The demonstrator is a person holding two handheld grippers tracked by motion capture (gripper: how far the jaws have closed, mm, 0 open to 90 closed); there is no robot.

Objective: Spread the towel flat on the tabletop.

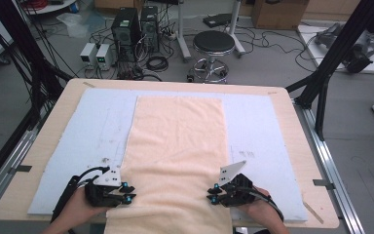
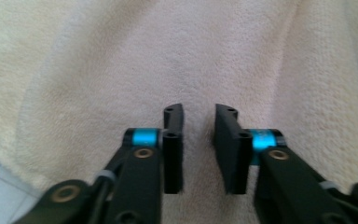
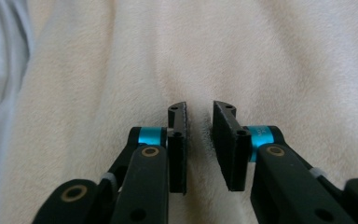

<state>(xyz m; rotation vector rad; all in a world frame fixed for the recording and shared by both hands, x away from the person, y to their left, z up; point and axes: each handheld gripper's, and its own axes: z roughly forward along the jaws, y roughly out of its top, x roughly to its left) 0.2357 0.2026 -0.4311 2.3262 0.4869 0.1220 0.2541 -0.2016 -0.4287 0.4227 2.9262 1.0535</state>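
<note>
A cream towel [image 1: 175,141] lies lengthwise on a light blue mat [image 1: 92,126], and its near end runs over the table's front edge. My left gripper [image 1: 129,192] rests at the towel's near left edge and points inward. In the left gripper view the towel [image 2: 182,56] lies under the left gripper [image 2: 199,112], whose jaws stand a narrow gap apart with nothing pinched. At the near right edge my right gripper [image 1: 212,194] points inward too. The right gripper view has the right gripper [image 3: 199,108] just as narrowly open over the towel [image 3: 205,51].
The mat covers most of a wooden table [image 1: 58,107]. Bare mat lies on both sides of the towel. On the floor behind the table stand a round stool [image 1: 213,44], computer towers [image 1: 126,29] and cables. Black frame posts [image 1: 331,63] rise at the table's left and right.
</note>
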